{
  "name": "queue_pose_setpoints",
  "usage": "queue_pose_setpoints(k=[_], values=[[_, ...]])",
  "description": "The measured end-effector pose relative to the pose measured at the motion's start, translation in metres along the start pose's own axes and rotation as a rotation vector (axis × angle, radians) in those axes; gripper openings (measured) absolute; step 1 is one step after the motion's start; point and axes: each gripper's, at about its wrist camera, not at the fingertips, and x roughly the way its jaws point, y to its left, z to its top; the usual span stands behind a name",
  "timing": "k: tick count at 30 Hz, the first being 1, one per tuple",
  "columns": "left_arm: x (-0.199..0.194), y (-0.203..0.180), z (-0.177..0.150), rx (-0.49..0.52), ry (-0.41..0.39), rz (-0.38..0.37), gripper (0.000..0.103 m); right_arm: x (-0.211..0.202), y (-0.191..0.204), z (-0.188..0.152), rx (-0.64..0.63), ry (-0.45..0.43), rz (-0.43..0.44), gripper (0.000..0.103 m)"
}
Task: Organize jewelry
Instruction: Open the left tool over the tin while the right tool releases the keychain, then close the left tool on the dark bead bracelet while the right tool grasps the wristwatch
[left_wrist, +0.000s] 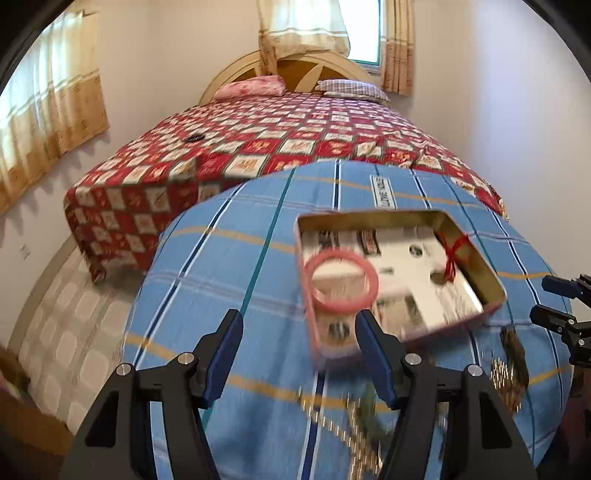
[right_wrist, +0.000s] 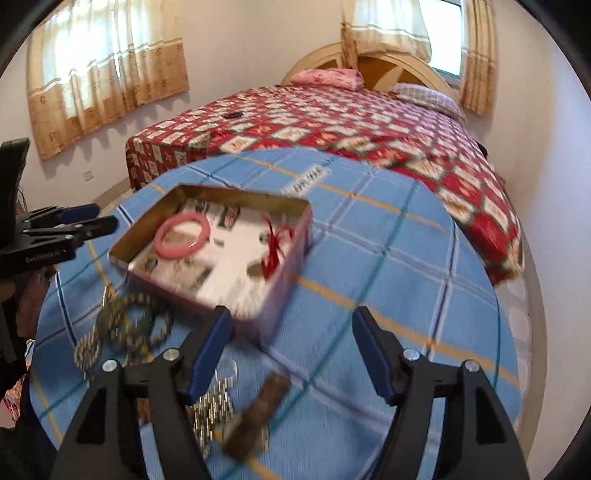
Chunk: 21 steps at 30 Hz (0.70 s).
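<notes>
An open pink metal tin (left_wrist: 493, 284) (right_wrist: 288, 258) lies on a round table with a blue plaid cloth (left_wrist: 240, 266) (right_wrist: 388, 258). Inside it are a pink bangle (left_wrist: 340, 282) (right_wrist: 183, 236) and a red tasselled thread (left_wrist: 452, 254) (right_wrist: 275, 247). Beaded chains (right_wrist: 125, 332) (left_wrist: 354, 424) and a brown strap piece (right_wrist: 258, 417) (left_wrist: 513, 350) lie on the cloth in front of the tin. My left gripper (left_wrist: 299, 354) is open and empty, just short of the tin's near left corner. My right gripper (right_wrist: 291, 354) is open and empty above the cloth by the tin's near right corner.
A bed with a red patterned cover (left_wrist: 258, 147) (right_wrist: 351, 125) stands behind the table, with a small dark object (left_wrist: 194, 138) on it. Walls and curtained windows surround it. Tiled floor (left_wrist: 74, 332) lies to the left.
</notes>
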Motion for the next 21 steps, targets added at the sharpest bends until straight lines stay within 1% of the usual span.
queue_pose_setpoints(k=[2,5,8,10,13,16,17,18,19,20,21], values=[[-0.006,-0.003,-0.011,-0.013,0.011,0.001,0.064,-0.003,0.001,-0.013,0.018,0.019,-0.003,0.071],[-0.014,-0.013,-0.021,-0.031,0.017,-0.036,0.064,-0.008,0.004,-0.027,0.043,0.028,0.000,0.071],[-0.012,-0.031,-0.021,0.000,0.032,-0.066,0.064,-0.009,0.006,-0.036,0.063,0.034,-0.009,0.071],[-0.005,-0.042,-0.021,0.020,0.046,-0.076,0.064,-0.006,0.006,-0.039,0.083,0.044,-0.001,0.071],[0.002,-0.054,-0.022,0.047,0.058,-0.098,0.062,-0.001,0.011,-0.043,0.080,0.055,0.003,0.071],[0.012,-0.059,-0.026,0.053,0.098,-0.120,0.041,0.007,0.011,-0.047,0.101,0.065,0.008,0.071],[0.016,-0.059,-0.028,0.046,0.113,-0.130,0.039,0.010,0.010,-0.049,0.110,0.070,0.006,0.070],[0.019,-0.058,-0.029,0.039,0.125,-0.140,0.035,0.012,0.010,-0.049,0.116,0.075,0.006,0.067],[0.019,-0.059,-0.030,0.037,0.126,-0.143,0.033,0.016,0.009,-0.050,0.121,0.082,0.013,0.064],[0.019,-0.060,-0.030,0.040,0.123,-0.143,0.031,0.017,0.009,-0.050,0.124,0.086,0.018,0.063],[0.019,-0.061,-0.029,0.044,0.125,-0.156,0.025,0.019,0.010,-0.050,0.125,0.089,0.019,0.059]])
